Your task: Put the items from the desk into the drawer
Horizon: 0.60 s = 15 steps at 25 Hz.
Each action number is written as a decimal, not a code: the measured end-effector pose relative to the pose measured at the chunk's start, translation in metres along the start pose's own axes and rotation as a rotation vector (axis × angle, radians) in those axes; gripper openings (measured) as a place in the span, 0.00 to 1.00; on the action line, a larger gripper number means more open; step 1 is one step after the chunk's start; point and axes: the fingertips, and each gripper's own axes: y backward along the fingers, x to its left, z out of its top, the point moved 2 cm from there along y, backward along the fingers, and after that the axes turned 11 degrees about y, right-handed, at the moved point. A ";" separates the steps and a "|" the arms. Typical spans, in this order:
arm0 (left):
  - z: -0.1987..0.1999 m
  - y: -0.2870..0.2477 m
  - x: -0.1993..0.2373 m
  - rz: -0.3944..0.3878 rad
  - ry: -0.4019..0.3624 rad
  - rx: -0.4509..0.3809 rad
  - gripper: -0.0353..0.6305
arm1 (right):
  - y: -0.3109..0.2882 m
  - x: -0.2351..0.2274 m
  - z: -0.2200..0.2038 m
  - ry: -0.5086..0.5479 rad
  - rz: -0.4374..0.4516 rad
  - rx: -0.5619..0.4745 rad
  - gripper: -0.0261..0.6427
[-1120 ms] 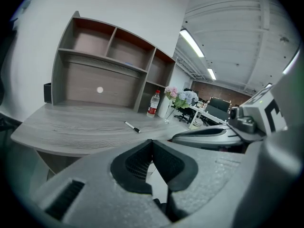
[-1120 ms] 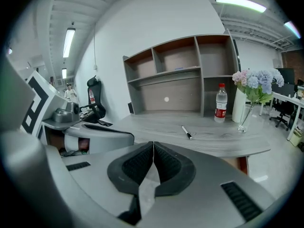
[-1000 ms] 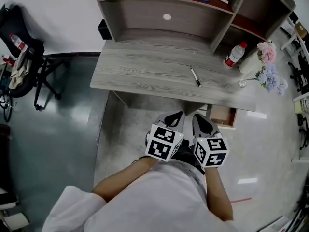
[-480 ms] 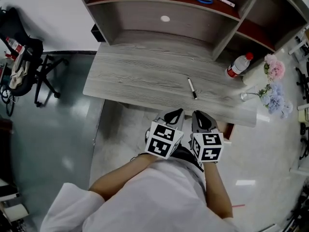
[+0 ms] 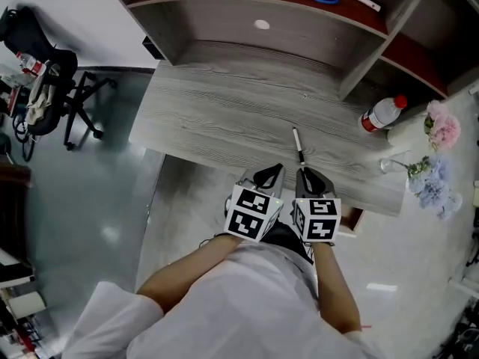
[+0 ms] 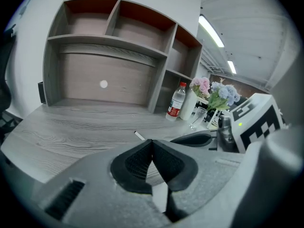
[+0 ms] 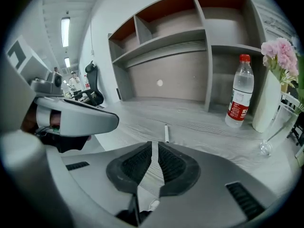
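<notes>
The desk (image 5: 217,118) bears the pen (image 5: 299,145), just ahead of me; the drawer (image 5: 352,220) peeks out below. My left gripper (image 5: 269,173) has its jaws together, my right gripper (image 5: 311,176) a slit apart, both empty. I judge the pen is left to stow.

- Head view: set high overhead, facing steeply down. It takes in the whole desk (image 5: 217,111), the shelf unit (image 5: 314,36) and both grippers from afar.
- Left gripper view: set low at the desk's front edge, facing across the top toward the shelves.
- Right gripper view: set likewise, angled further right.
- Shared by all three: the pen (image 5: 299,146), the bottle (image 5: 382,114) and the shelf unit.
</notes>
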 end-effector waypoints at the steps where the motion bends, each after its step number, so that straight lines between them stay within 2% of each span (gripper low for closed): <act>1: 0.000 -0.003 0.001 0.014 0.006 0.006 0.06 | -0.004 -0.003 -0.001 0.002 0.007 0.006 0.05; 6: 0.006 -0.017 0.003 0.063 0.008 0.015 0.06 | -0.021 -0.012 -0.007 0.004 0.055 0.032 0.06; 10: 0.013 -0.022 0.009 0.113 0.006 0.004 0.06 | -0.033 -0.015 -0.012 0.005 0.100 0.054 0.13; 15: 0.014 -0.020 0.015 0.153 0.025 0.001 0.06 | -0.046 -0.023 -0.021 0.015 0.079 0.116 0.14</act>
